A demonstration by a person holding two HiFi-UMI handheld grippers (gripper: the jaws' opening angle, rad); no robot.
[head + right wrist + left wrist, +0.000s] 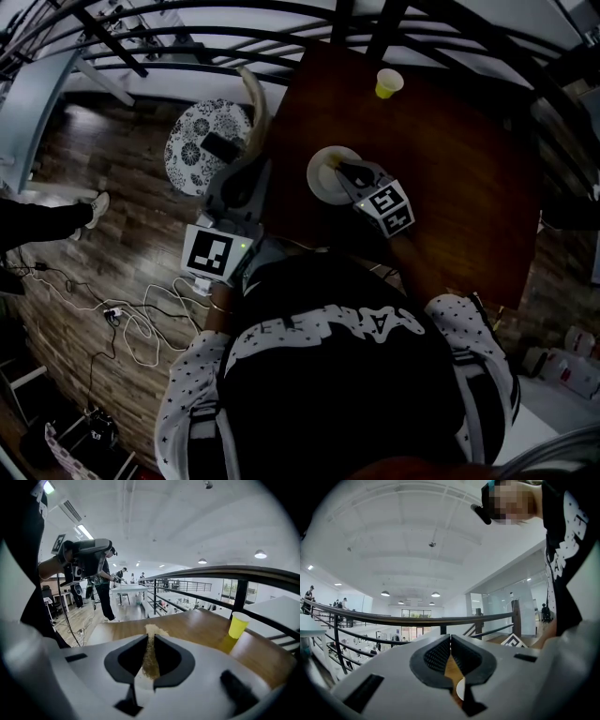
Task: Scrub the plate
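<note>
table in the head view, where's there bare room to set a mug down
Widest bare wood on the table: right of the plate, out to the right edge. A smaller free strip lies between yellow cup and plate. Crowded at the plate, where the right gripper holds the scrubber.

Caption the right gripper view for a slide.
Right gripper shut on a tan scrub pad, wooden table and yellow cup beyond.
</note>
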